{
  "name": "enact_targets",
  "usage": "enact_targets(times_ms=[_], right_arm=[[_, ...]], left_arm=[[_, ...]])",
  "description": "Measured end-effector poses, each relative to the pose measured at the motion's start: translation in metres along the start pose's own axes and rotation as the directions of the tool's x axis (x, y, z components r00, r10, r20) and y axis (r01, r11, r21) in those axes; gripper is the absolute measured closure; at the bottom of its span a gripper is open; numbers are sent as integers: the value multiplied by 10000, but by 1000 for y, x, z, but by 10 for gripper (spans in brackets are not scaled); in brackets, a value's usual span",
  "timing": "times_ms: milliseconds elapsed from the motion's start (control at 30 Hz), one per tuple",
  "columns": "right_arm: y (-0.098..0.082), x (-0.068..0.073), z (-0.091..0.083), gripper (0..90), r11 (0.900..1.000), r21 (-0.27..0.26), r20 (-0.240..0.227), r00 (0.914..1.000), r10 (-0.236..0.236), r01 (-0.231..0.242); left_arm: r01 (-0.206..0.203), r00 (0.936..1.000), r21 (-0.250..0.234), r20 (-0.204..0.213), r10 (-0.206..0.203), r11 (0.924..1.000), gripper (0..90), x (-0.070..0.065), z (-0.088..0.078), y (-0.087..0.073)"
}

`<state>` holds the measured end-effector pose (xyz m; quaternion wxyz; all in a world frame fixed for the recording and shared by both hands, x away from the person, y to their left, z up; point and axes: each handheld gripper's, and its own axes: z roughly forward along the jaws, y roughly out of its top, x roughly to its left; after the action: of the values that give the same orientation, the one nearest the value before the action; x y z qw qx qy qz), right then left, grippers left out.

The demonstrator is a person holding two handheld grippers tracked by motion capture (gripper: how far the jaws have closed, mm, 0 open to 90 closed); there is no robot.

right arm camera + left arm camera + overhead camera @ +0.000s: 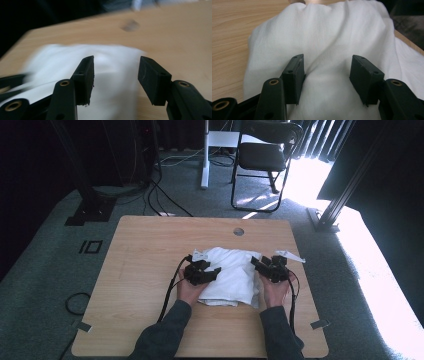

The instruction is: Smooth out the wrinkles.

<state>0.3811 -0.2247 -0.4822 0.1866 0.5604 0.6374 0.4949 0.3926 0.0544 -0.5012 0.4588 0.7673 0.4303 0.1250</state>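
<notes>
A folded white cloth [230, 275] lies in the middle of the wooden table [150, 250]. My left gripper [212, 272] sits at the cloth's left edge, pointing right across it. In the left gripper view its jaws stand apart, left gripper [327, 72] open, over the rumpled cloth [324, 37], with the pads clear of the fabric. My right gripper [257, 262] is at the cloth's right edge, pointing left. In the blurred right gripper view the right gripper [116, 75] is open, and the cloth [75, 57] lies below and beyond it.
A round cable hole [238, 231] sits near the table's far edge. On the floor beyond the table are a black chair [262, 155] and a white post [205, 155]. A cable loop [75, 302] lies on the carpet to the left. Bare wood [175, 37] surrounds the cloth.
</notes>
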Motion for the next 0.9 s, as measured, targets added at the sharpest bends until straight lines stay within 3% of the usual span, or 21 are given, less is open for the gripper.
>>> enact_targets(times_ms=[33, 100, 133, 167, 200, 267, 333, 367, 433, 500, 533, 567, 600, 633, 667, 733, 767, 900], right_arm=[[-4, 20, -5, 448, 9902, 209, -390, 9898, -1372, 1381], [-14, 33, -2, 465, 9751, 585, -896, 9740, -2081, 2137], [-22, 38, 3, 492, 9619, 931, -739, 9652, -2508, 2570], [-33, 39, 13, 498, 9360, 1669, -168, 9501, -3115, 3098], [-42, 35, 20, 514, 9283, 2090, -77, 9498, -3129, 3075], [-51, 25, 26, 523, 9346, 2285, -67, 9604, -2787, 2728], [-53, 14, 27, 524, 9524, 2171, 79, 9753, -2208, 2138], [-53, 9, 25, 524, 9590, 2063, 223, 9789, -2033, 1945], [-53, 5, 19, 534, 9665, 1824, 463, 9804, -1917, 1804], [-54, 3, 14, 531, 9686, 1737, 635, 9795, -1912, 1778], [-54, 3, 14, 531, 9686, 1737, 635, 9795, -1912, 1778], [-55, 3, 11, 533, 9698, 1619, 761, 9776, -1963, 1822], [-58, 2, 12, 579, 9611, 1829, 823, 9709, -2249, 2071], [-60, 1, 16, 602, 9586, 1923, 665, 9718, -2263, 2101], [-61, 0, 21, 608, 9543, 2086, 551, 9716, -2301, 2141], [-62, 0, 27, 620, 9566, 2103, 454, 9754, -2155, 2016], [-61, 0, 38, 624, 9657, 2041, 216, 9854, -1686, 1607], [-53, 11, 62, 623, 9618, 2129, -93, 9847, -1741, 1720]], left_arm=[[-45, 10000, -38, -7, 45, 10000, 461, -2, 0, 0], [-171, 9999, -140, 2, 171, 9998, 458, -4, -1, -2], [-213, 9998, -289, -39, 212, 9994, 456, -6, -4, -3], [-271, 9996, -462, -84, 267, 9986, 457, -6, -7, -5], [-211, 9998, -626, -66, 207, 9978, 465, -5, -10, -6], [-93, 9996, -1002, -275, 65, 9949, 465, -1, -16, -10], [505, 9971, -1544, -486, -587, 9867, 467, 8, -24, -17], [821, 9941, -1556, -574, -919, 9844, 472, 13, -26, -20], [1139, 9915, -1338, -474, -1211, 9844, 472, 20, -24, -24], [1075, 9932, -870, -348, -1109, 9904, 469, 22, -19, -30], [1075, 9932, -870, -348, -1109, 9904, 468, 22, -19, -30], [1097, 9938, -750, -91, -1107, 9911, 468, 22, -15, -36], [1096, 9939, -633, -19, -1099, 9920, 468, 21, -13, -37], [1082, 9941, -532, -26, -1085, 9927, 470, 19, -11, -37], [1018, 9947, -482, -97, -1023, 9936, 470, 18, -9, -37], [884, 9958, -444, -193, -893, 9951, 470, 17, -8, -37], [887, 9953, -390, -345, -900, 9953, 470, 18, -8, -36], [1278, 9854, -597, -1053, -1335, 9900, 470, 39, -17, -35]])
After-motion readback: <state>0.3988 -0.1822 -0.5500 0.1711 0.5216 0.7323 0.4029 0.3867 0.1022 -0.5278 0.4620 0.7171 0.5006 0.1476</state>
